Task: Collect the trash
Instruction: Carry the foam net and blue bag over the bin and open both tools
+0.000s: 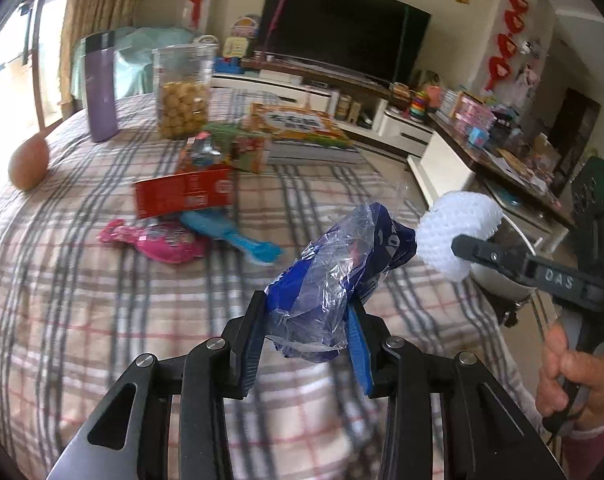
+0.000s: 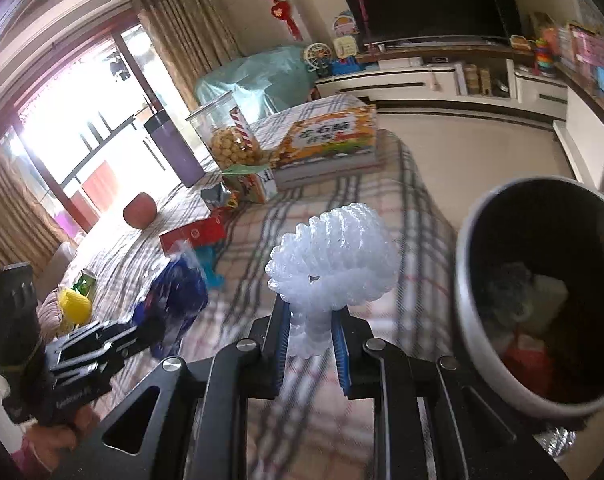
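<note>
My left gripper (image 1: 308,320) is shut on a crumpled blue and clear plastic wrapper (image 1: 342,268), held above the plaid tablecloth (image 1: 102,300). To its right, my right gripper (image 1: 462,246) pinches a white foam fruit net (image 1: 454,228). In the right wrist view the right gripper (image 2: 312,340) is shut on the foam net (image 2: 334,256), just left of a round metal trash bin (image 2: 462,264) with rubbish inside. The left gripper (image 2: 142,328) with the blue wrapper (image 2: 178,288) shows blurred at lower left.
On the table lie a red box (image 1: 182,196), a pink wrapper (image 1: 158,240), a blue brush (image 1: 238,236), a purple flask (image 1: 100,88), a snack jar (image 1: 184,92), a stack of books (image 1: 298,124) and a brown fruit (image 1: 28,164). A hand (image 1: 570,376) grips the right handle.
</note>
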